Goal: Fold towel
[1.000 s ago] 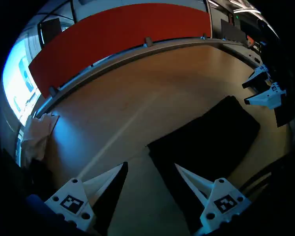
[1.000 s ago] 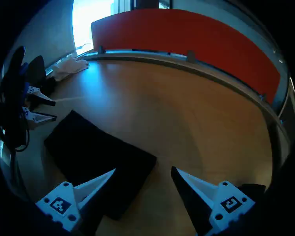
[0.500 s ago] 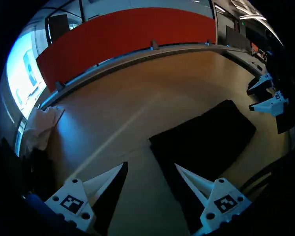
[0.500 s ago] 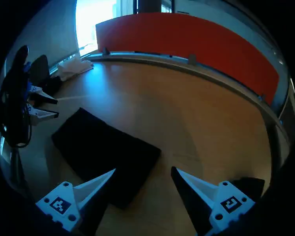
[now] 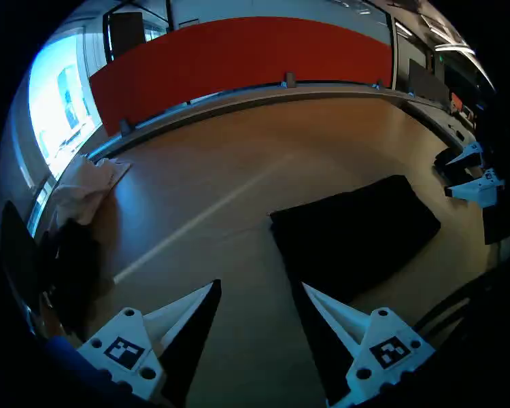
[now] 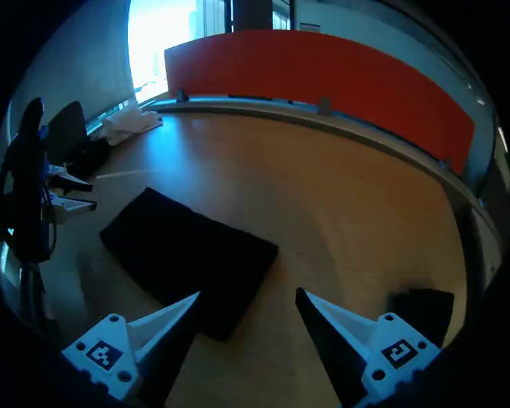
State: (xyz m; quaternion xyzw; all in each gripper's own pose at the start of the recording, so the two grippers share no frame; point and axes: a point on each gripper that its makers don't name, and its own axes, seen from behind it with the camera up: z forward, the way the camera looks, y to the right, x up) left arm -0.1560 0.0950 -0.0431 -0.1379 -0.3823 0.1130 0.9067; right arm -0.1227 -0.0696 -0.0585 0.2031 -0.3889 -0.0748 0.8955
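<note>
Left gripper view, starting at its left side: a pale cloth (image 5: 85,190) lies bunched at the far edge of the counter (image 5: 207,177), out of the way. The left tool (image 5: 260,284) hangs over bare wood, spread wide and empty. Right of it the black towel (image 5: 353,234) lies flat as a compact rectangle, seemingly folded already. At the far right the right tool (image 5: 444,177) sits just off the towel's end, fingers apart, holding nothing. They flank opposite ends, probably so each can take an edge for another fold, or because the folding is finished
</note>
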